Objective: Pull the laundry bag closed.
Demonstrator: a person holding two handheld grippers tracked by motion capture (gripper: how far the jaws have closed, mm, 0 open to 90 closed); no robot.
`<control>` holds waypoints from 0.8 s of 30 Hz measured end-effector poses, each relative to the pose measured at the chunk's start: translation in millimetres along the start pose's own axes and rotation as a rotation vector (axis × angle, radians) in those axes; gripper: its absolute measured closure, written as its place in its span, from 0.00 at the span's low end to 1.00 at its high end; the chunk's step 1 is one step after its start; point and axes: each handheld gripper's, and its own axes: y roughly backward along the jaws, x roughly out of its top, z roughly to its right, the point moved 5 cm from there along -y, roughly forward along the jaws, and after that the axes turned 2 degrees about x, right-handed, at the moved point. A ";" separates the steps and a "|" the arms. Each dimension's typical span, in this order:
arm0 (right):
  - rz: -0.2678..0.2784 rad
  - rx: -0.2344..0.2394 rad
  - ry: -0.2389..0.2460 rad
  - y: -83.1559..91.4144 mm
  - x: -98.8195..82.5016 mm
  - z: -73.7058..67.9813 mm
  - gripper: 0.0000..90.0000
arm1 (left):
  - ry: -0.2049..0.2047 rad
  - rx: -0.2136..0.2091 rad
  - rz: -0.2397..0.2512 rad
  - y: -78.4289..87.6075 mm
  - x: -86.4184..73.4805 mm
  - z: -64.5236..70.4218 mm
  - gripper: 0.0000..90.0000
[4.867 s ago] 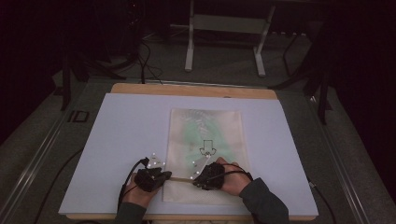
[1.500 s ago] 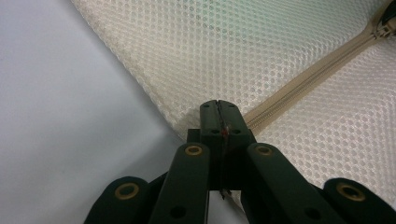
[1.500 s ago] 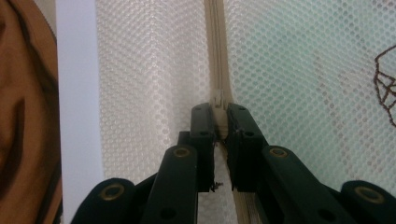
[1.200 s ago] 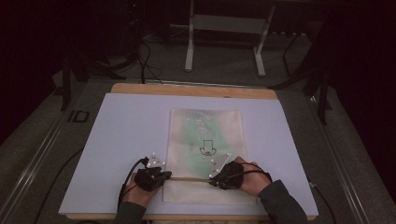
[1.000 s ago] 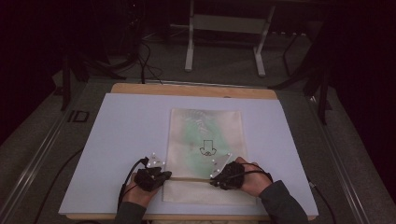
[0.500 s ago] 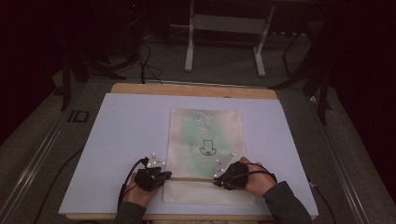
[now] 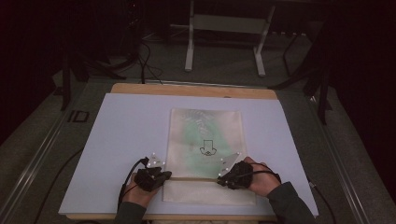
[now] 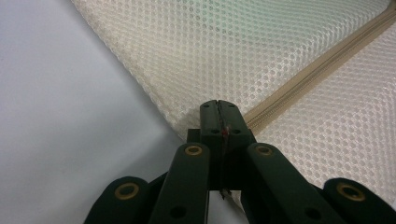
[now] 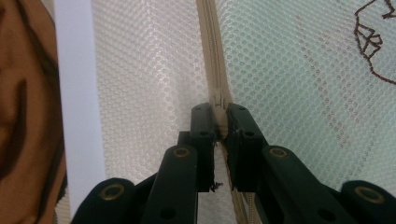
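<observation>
The flat cream mesh zip pouch (image 7: pixel 205 154) lies at table centre, its beige zipper (image 9: pixel 212 56) running 9-to-3 o'clock near the front edge. The left gripper (image 8: pixel 218 108) is clenched on the pouch's 9 o'clock zipper end; the right gripper (image 9: pixel 217 114) is clenched on the slider. If the left grip slips, the mesh may bunch and jam the slider.

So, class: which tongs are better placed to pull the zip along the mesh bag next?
Right. The right tongs are clamped on the zip; the left tongs pinch the bag corner, anchoring it.

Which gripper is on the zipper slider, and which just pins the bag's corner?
The right gripper is: its fingers clamp the zipper slider. The left gripper pinches the mesh bag at the zipper's end, by its edge.
</observation>
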 end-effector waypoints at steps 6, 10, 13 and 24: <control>0.000 -0.006 -0.009 2.8 -5.5 1.1 0.92 | 0.000 0.001 0.000 0.0 0.0 0.1 1.00; -0.002 -0.008 -0.015 4.9 -9.4 1.8 0.92 | 0.000 0.000 -0.001 0.0 0.0 0.0 0.99; 0.002 -0.007 -0.019 6.4 -11.4 2.2 0.92 | 0.000 0.000 0.000 0.0 0.0 -0.1 0.99; 0.001 -0.011 -0.034 10.4 -17.8 3.4 0.92 | 0.002 -0.001 0.000 0.0 0.0 -0.4 0.99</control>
